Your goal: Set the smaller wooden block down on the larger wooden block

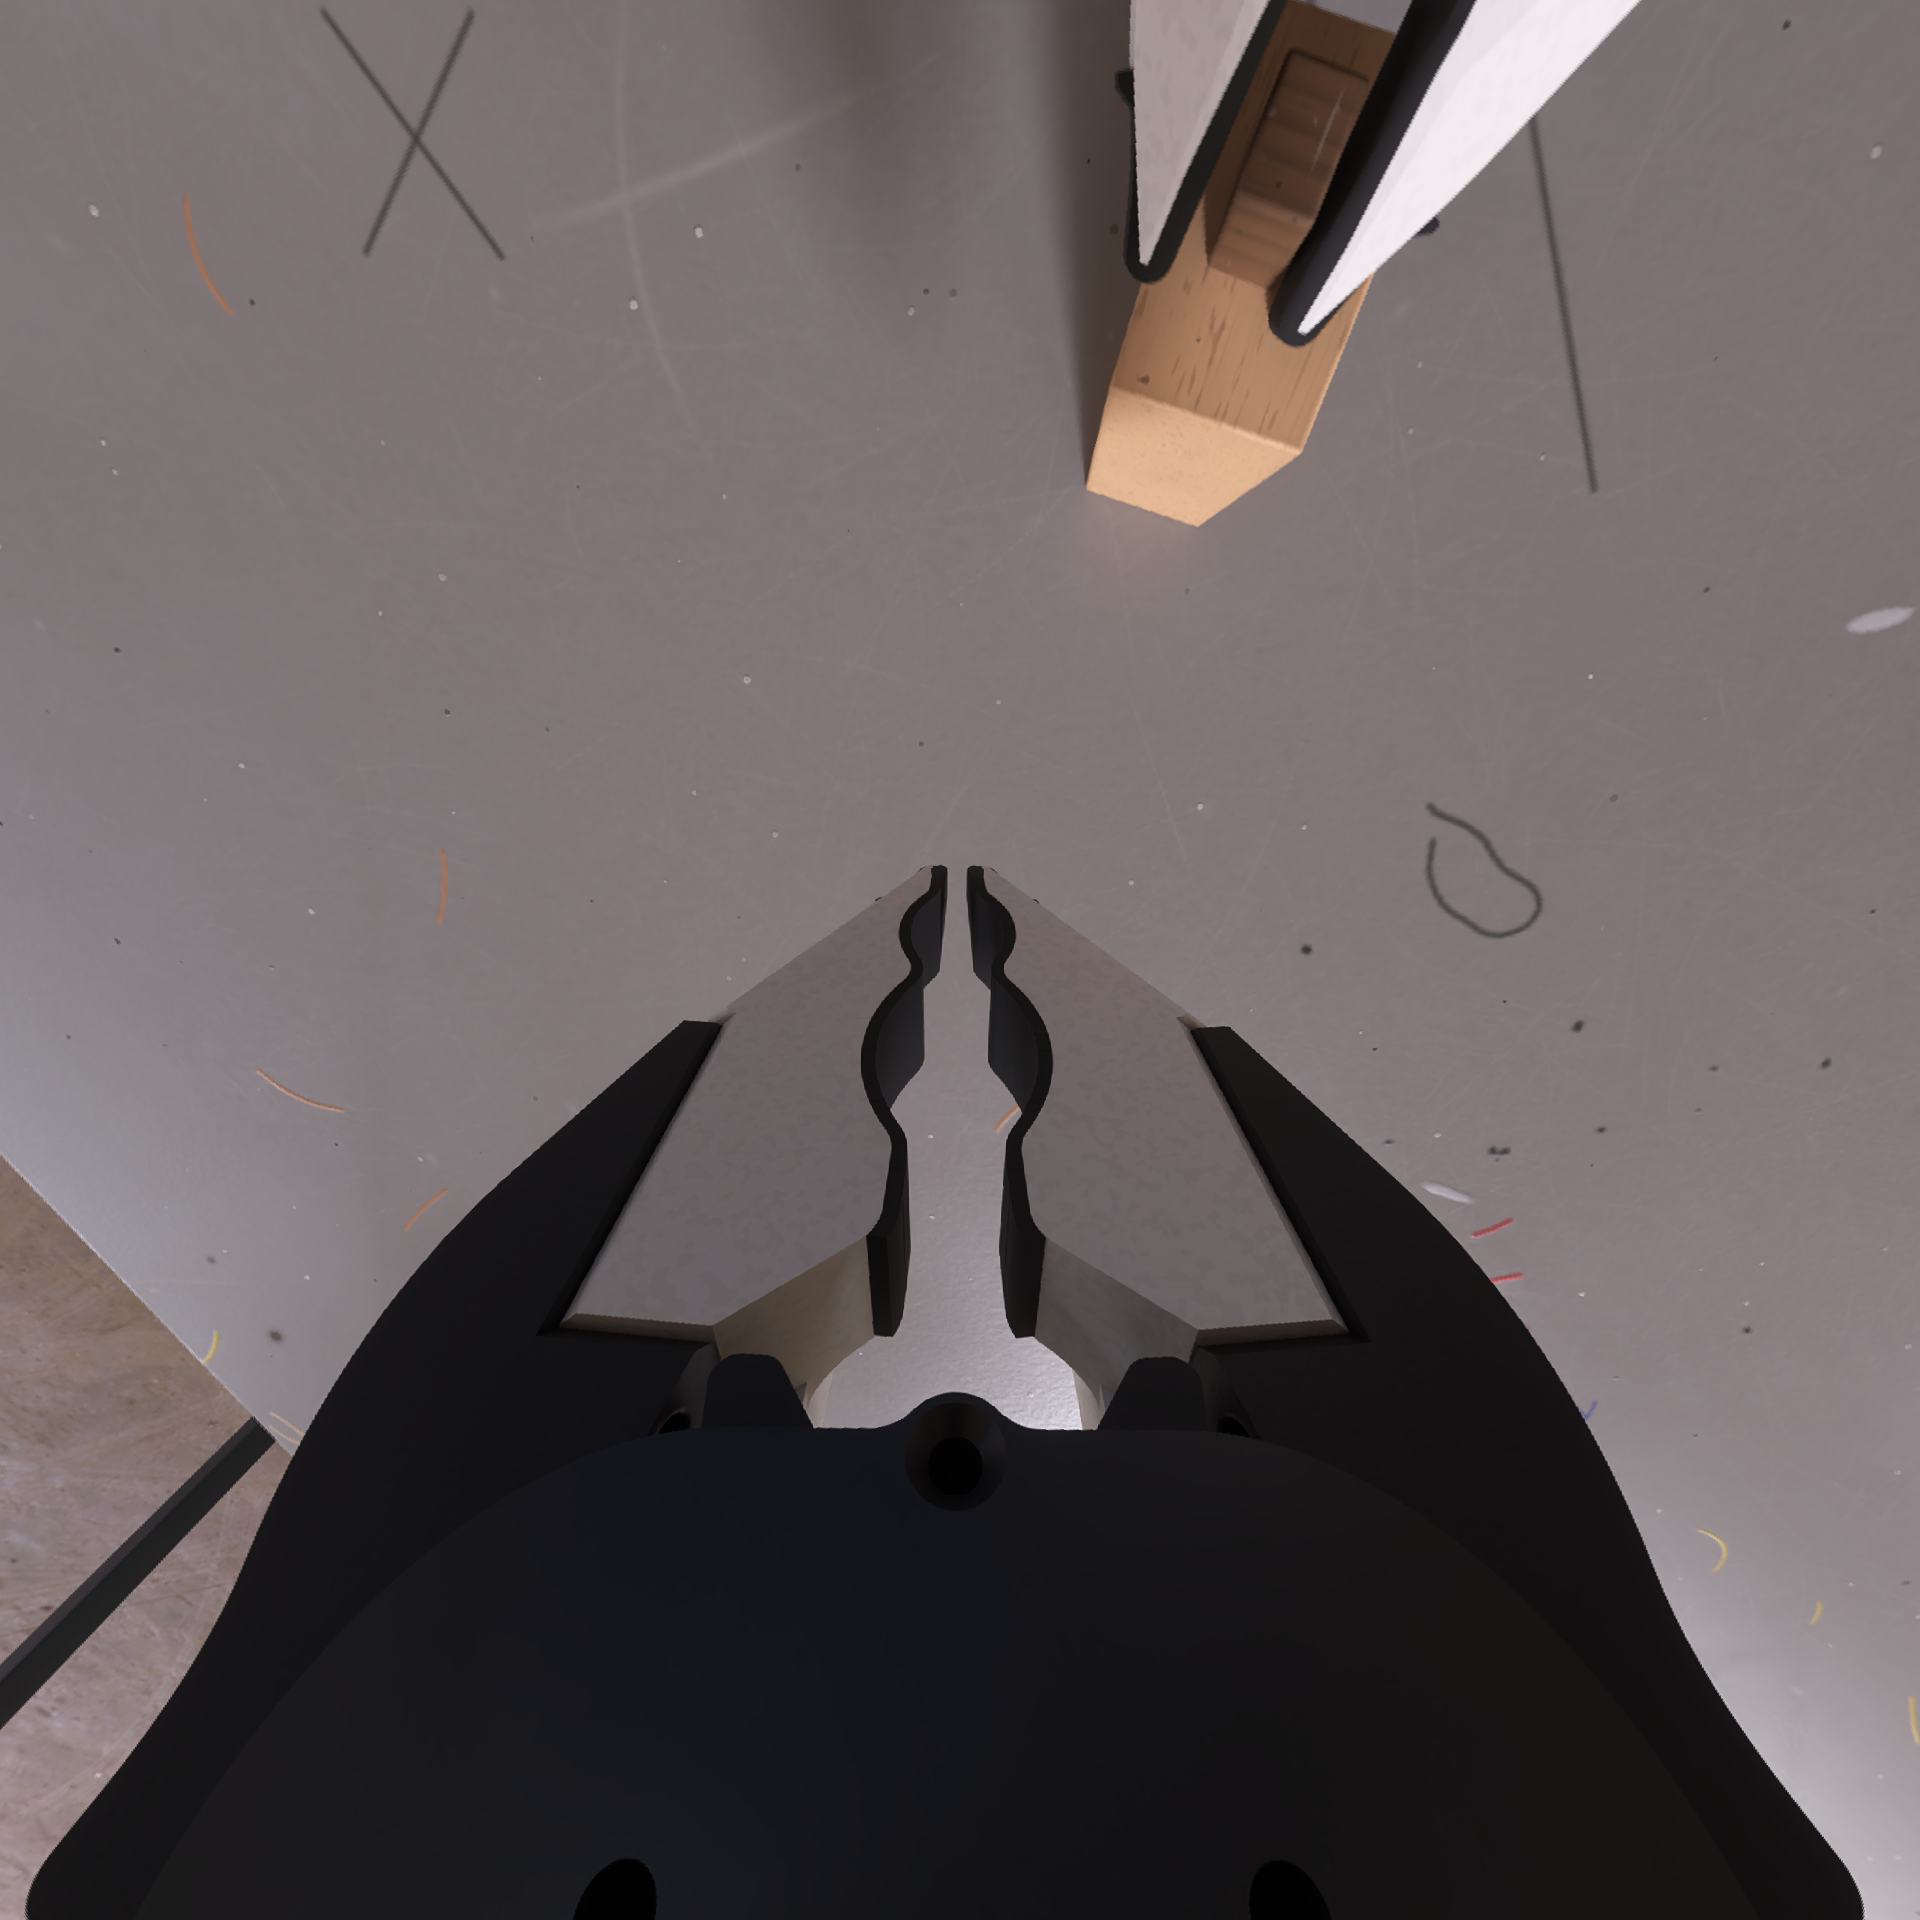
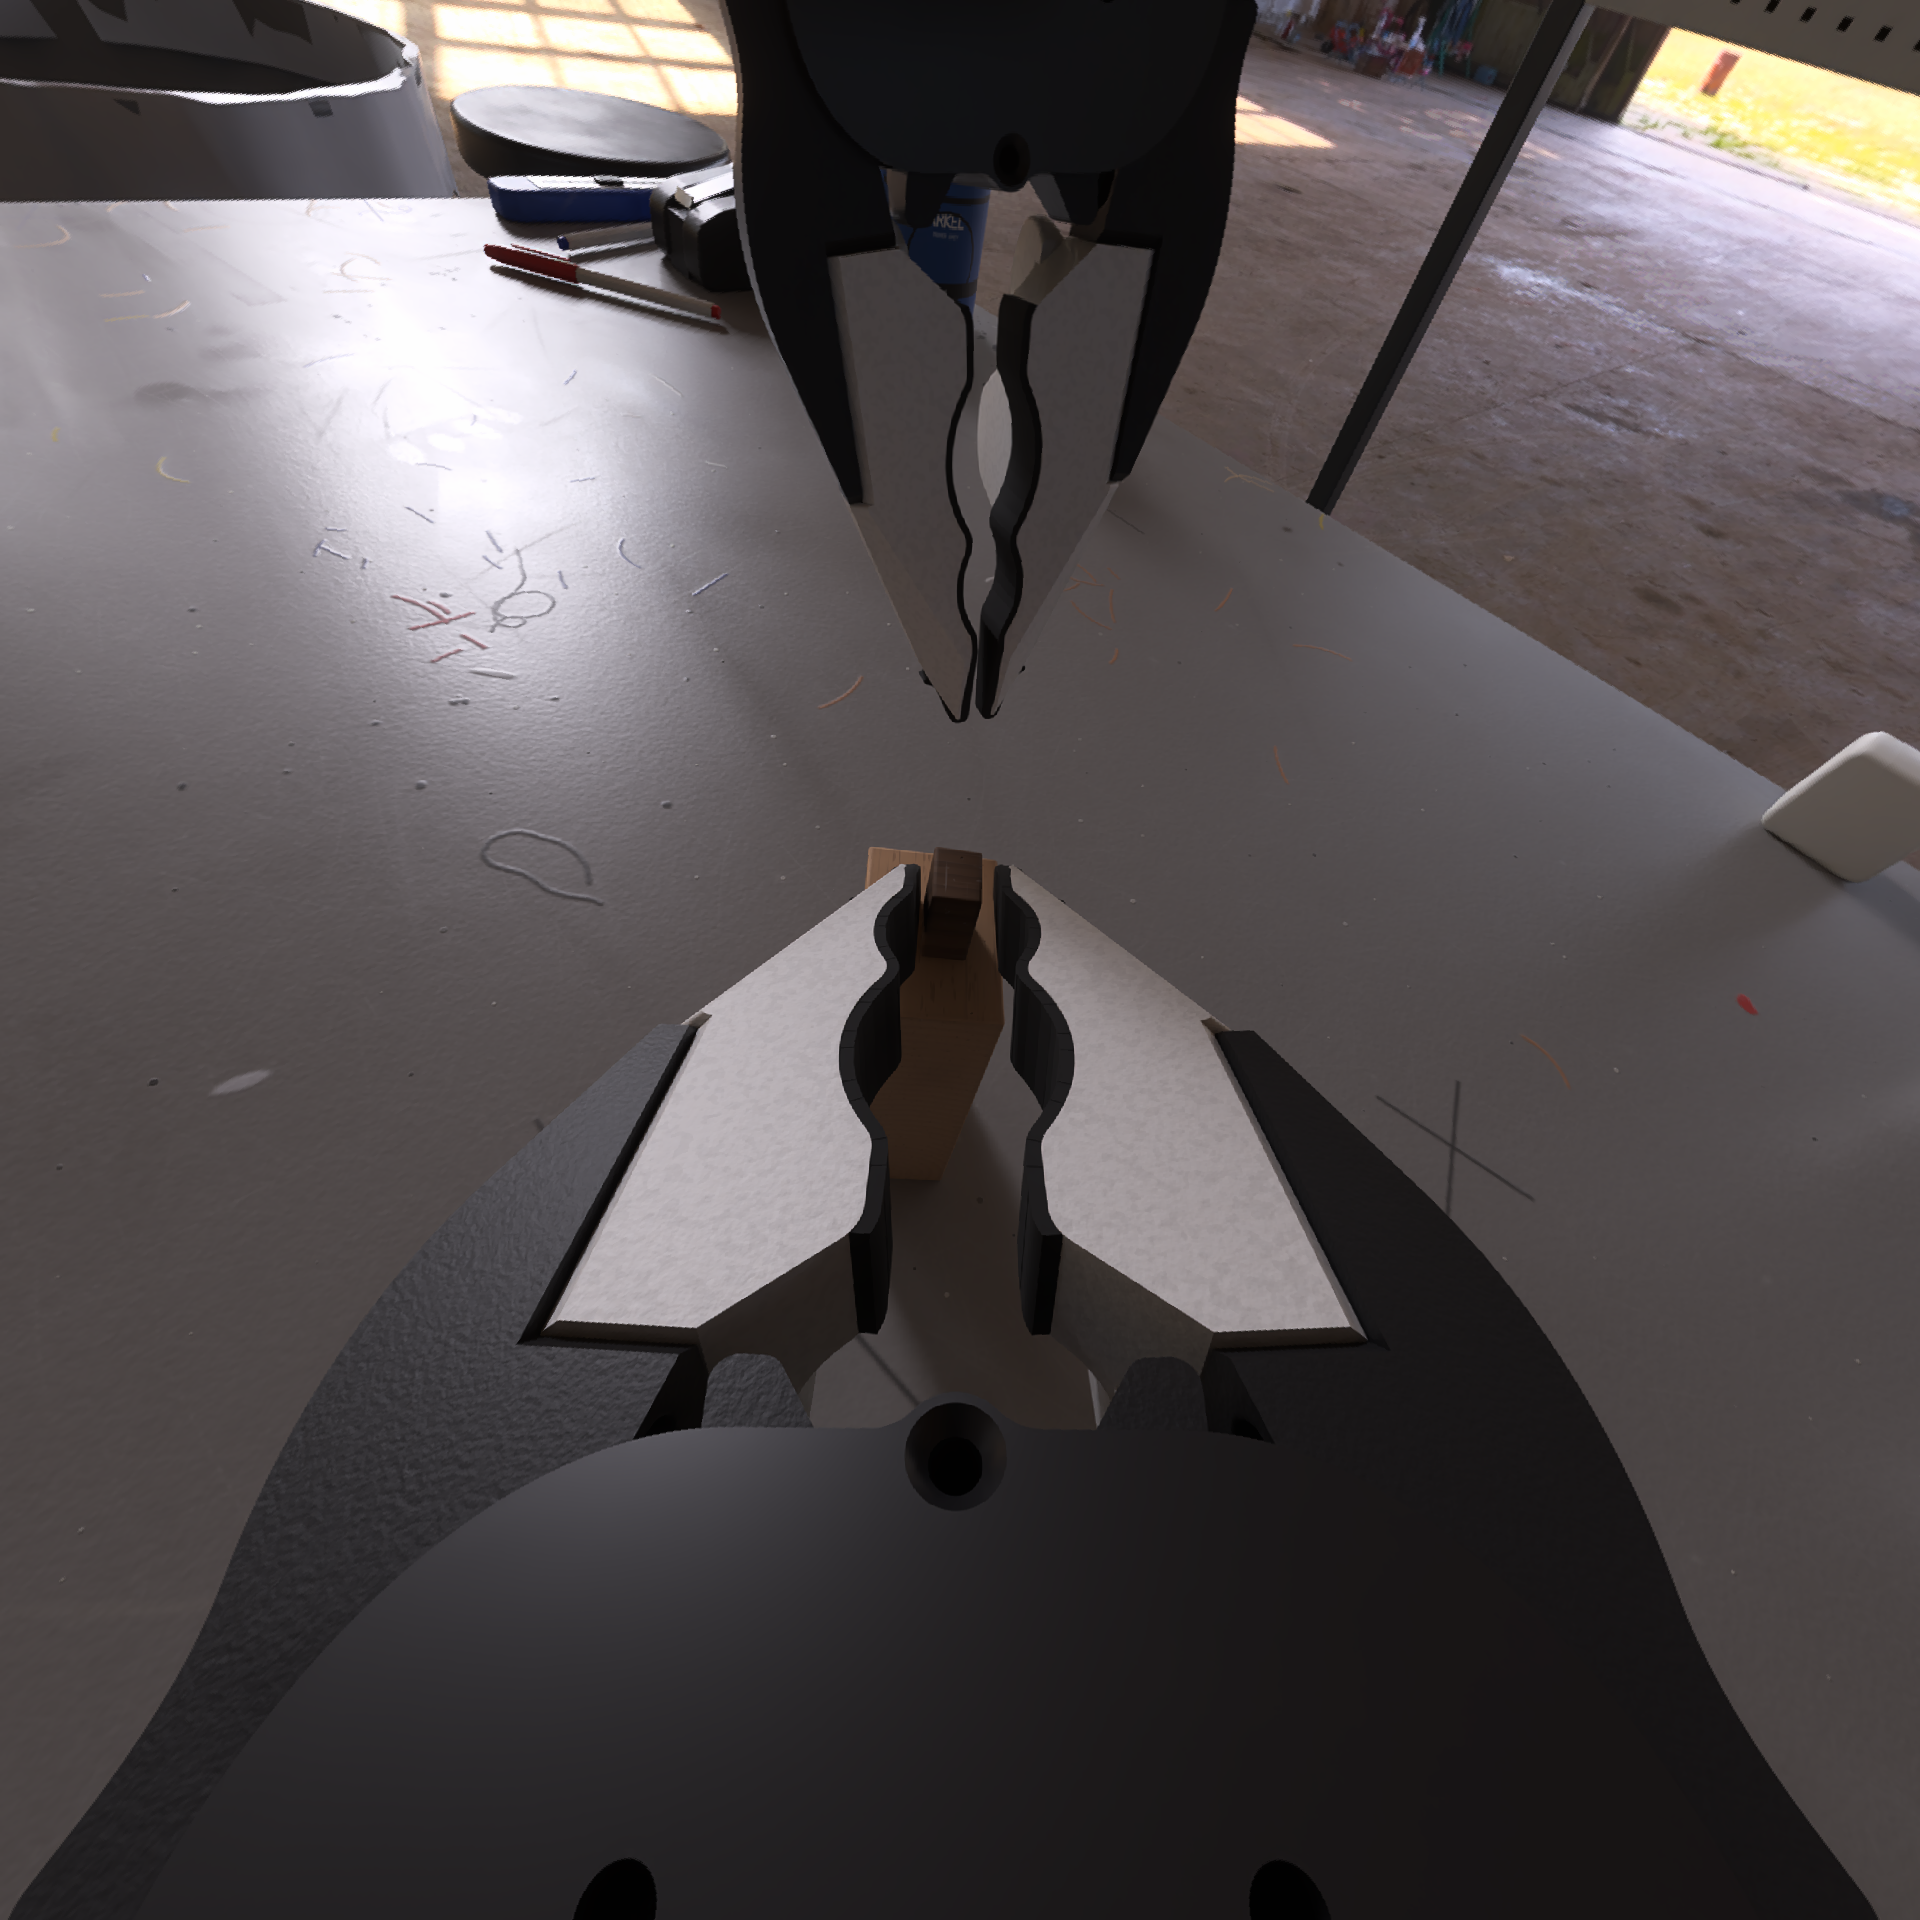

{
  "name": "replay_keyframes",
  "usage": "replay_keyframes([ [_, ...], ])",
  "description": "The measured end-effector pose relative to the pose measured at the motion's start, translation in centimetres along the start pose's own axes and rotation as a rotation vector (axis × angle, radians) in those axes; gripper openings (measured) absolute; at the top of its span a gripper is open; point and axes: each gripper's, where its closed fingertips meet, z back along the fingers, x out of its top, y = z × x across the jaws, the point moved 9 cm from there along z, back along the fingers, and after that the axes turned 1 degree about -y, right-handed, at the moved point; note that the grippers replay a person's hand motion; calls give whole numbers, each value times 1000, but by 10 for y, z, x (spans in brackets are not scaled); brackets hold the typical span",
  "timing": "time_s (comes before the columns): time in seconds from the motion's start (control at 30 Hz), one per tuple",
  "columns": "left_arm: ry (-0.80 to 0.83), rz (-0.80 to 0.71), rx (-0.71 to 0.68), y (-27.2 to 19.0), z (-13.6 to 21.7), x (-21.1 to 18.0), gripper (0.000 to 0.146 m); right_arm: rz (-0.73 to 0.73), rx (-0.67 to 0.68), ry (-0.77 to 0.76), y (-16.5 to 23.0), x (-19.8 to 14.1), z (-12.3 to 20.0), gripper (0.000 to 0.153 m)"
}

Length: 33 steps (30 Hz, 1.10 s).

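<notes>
In the right wrist view, the right gripper [image 2: 956,883] filled the foreground, its jaws set a little apart with both wooden pieces between them. The larger wooden block [image 2: 935,1070], pale and long, lay on the grey bench [image 2: 416,935] running away from the camera down the gap between the jaws. On its top, at the far end near the fingertips, sat the smaller wooden block [image 2: 951,904], darker brown. A sliver of space showed on each side of the small block, so the jaws appeared released rather than pinching it, though the shadow there made contact hard to rule out.

Beyond the blocks the left gripper [image 2: 971,712] hung tip-down over bare bench, well apart from them, its jaws nearly closed on nothing. Its own wrist view agreed: the left gripper [image 1: 956,873] showed only a thin slit between its tips, and the larger wooden block [image 1: 1205,416] lay farther off with the smaller wooden block [image 1: 1294,125] on top, flanked by the right gripper [image 1: 1216,301].

Farther back on the bench lay a red pen [image 2: 603,281], a blue tool [image 2: 561,195] and a dark round disc [image 2: 587,130]; a white block [image 2: 1849,821] sat at the right edge.
</notes>
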Motion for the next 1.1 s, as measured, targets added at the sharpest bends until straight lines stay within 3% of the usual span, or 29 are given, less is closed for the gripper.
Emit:
replay_keyframes([
  [1.1,94,43,-1,-1,-1,6,4,16,-16,-14,0,-1,1,14],
])
